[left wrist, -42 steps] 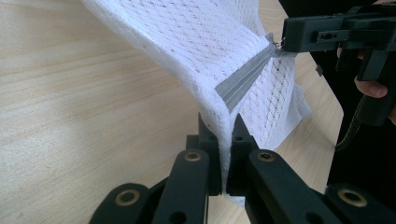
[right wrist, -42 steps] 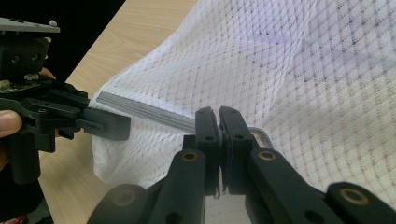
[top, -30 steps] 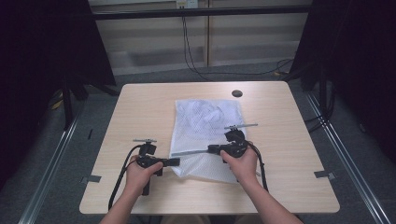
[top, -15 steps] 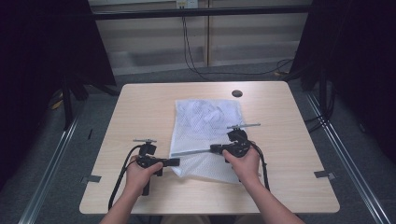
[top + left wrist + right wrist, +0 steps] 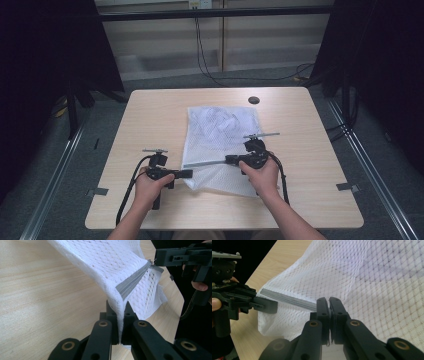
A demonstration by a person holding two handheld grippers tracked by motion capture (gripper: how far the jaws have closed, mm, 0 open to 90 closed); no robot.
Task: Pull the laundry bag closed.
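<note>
Left claw (image 5: 120,322) clamps the corner of a white mesh laundry bag (image 5: 220,142) lying mid-bench (image 5: 150,115); right claw (image 5: 329,315) pinches its grey zipper (image 5: 207,163). Pulling too hard could tear the mesh or make the zipper slip free.

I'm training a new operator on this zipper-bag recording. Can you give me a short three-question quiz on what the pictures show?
1. True or false: the left gripper is shut on the white mesh bag.
2. What does the right gripper pinch: A the grey zipper strip, B a cable, C the table's edge?
3. Fill in: the bag lies on a ____ table.

Key: 1 true; 2 A; 3 wooden.
</note>
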